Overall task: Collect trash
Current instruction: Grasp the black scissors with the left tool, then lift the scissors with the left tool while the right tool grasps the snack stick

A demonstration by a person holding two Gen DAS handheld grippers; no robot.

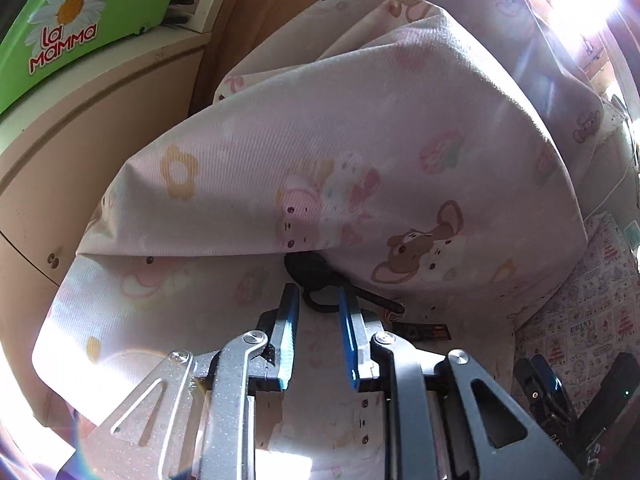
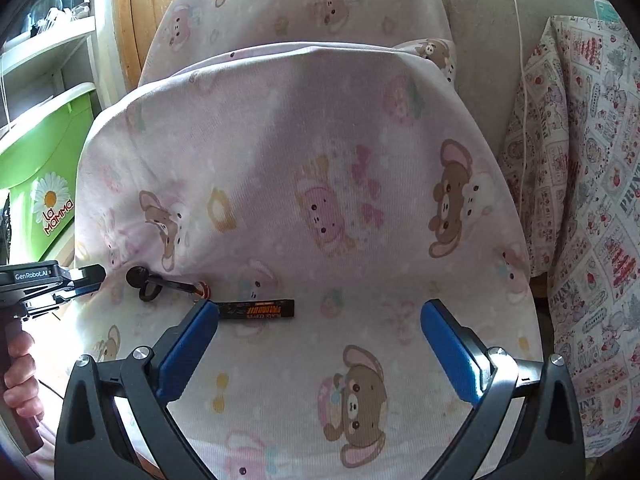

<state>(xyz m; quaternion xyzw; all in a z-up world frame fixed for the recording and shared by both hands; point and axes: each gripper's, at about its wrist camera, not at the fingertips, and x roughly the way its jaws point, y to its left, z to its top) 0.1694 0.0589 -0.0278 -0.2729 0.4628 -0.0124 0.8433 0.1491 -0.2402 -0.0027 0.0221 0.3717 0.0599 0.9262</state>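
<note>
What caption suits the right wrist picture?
Open right hand-held gripper above a coffee sachet on the pink sheet.

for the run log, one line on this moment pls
left gripper: narrowed around black looped item, grip unclear | right gripper: open above black coffee sachet | surface: pink bedsheet

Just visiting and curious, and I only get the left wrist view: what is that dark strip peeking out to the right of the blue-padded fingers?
Observer: It is a flat black stick sachet with orange lettering, marked BLACK COFFEE, lying on the pink cartoon-print bedsheet.
Operator: Is the other gripper anywhere near it?
Observer: Yes. The right gripper stands wide open over the sheet, and one blue finger overlaps the sachet's end in that view.
</note>
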